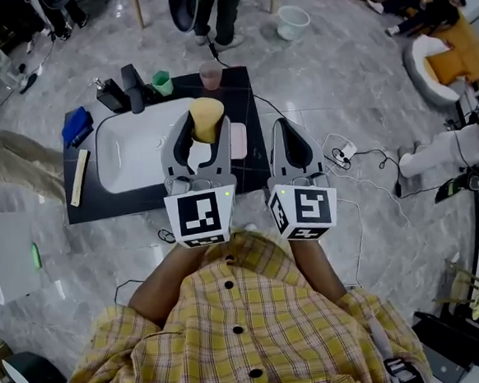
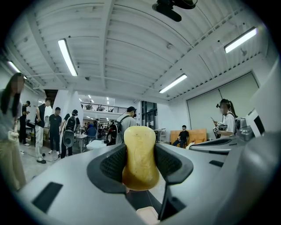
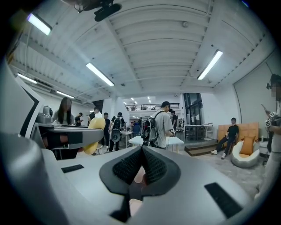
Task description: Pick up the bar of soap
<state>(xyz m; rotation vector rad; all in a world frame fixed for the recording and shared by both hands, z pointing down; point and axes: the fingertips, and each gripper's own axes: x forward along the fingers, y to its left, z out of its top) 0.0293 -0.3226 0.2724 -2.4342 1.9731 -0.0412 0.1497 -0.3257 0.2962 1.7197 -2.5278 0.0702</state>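
i read the left claw [image 2: 139, 169] as clamped on the bar of soap [image 2: 139, 147]. in the left gripper view both black pads press the yellow bar at its middle, and the bar stands upright between them with its top end above the jaw tips. only the room and ceiling show behind it, so the soap is clear of any support.

in the head view the soap sits over the far right part of the white basin [image 1: 129, 158], which is set into the black surface [image 1: 244, 91].

the right claw [image 3: 141, 169] is closed on nothing: in the right gripper view its pads meet. in the head view it is just right of the left claw, over the right edge of the surface.

other items on the surface:
- a blue cloth [image 1: 77, 125] at the far left.
- a black dispenser [image 1: 132, 87], a green cup [image 1: 162, 83] and a pink cup [image 1: 210, 73] along the far edge.
- a pale pink item [image 1: 238, 141] just right of the basin; i cannot identify it.
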